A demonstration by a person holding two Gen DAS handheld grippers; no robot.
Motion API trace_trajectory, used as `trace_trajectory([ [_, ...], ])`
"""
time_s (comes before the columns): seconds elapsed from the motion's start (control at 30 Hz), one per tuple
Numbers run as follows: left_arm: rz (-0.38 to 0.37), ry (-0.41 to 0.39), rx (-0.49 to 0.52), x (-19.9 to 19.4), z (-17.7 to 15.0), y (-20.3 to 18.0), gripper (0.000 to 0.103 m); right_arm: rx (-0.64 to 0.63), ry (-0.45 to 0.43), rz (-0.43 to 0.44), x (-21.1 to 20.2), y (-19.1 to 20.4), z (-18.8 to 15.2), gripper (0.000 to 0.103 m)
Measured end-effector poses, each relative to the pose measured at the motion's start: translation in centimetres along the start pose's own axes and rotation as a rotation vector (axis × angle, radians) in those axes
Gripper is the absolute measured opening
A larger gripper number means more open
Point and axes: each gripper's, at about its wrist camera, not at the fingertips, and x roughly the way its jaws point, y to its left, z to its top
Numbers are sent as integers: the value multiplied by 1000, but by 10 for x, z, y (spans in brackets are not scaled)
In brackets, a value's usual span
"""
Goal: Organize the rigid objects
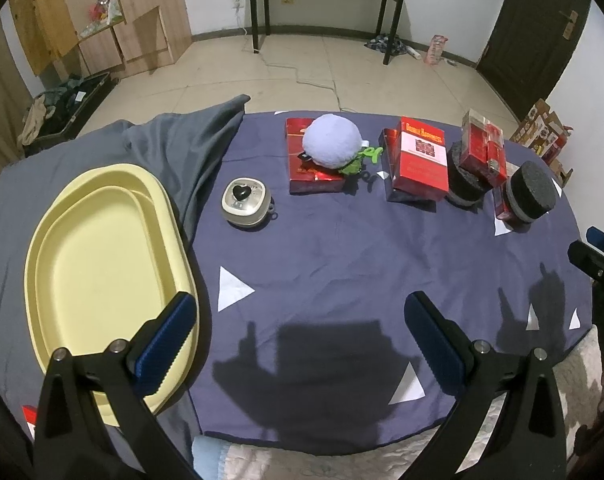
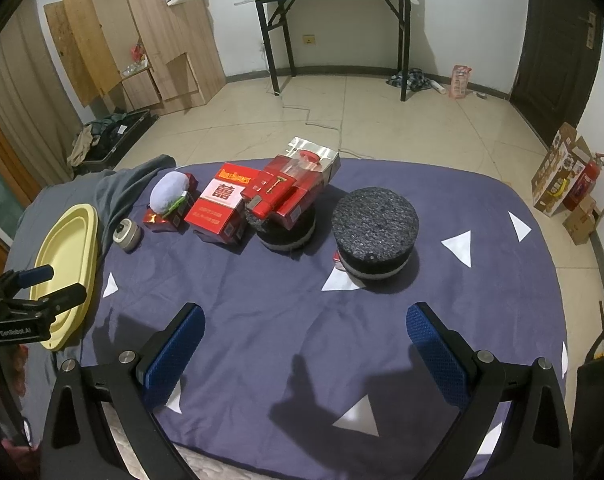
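My left gripper (image 1: 300,344) stands wide open with nothing between its blue-padded fingers (image 1: 170,340); it hangs above the near edge of the blue-purple cloth (image 1: 342,248) with white triangles. My right gripper (image 2: 306,354) is likewise spread wide and empty, over the same cloth, well short of the objects.

Just beside my left finger, on the grey sheet (image 1: 174,140), lies the pale yellow oval tray (image 1: 102,272), with nothing in it. Beyond it, on the cloth, sits a small beige round-cornered case (image 1: 245,201) bearing a black heart shape on its lid.

Further back runs a row of items. A flat red box (image 1: 302,168) lies with a pale lilac plush ball (image 1: 332,141) resting on top of it; a green clip (image 1: 370,154) shows at the ball's right side. To the right, a red carton with gold lettering (image 1: 424,158) leans tilted on another red box (image 1: 390,160) beneath it. Next stands a black foam puck (image 2: 286,232), with a red gift box (image 2: 290,188) with a clear window propped at a tilt on top of it. Nearest my right gripper is a second black foam puck (image 2: 376,232), upright, with a small red packet (image 2: 337,258) touching its lower left edge; I cannot tell whether the puck rests on it.

The left gripper shows at the left edge of the right wrist view, over the tray.
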Motion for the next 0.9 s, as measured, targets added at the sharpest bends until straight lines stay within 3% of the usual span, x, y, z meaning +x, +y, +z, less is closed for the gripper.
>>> trace_trajectory([
  [0.9,-26,18,-34,-1,4,10,103,5,6,2,-1,-1,1,103],
])
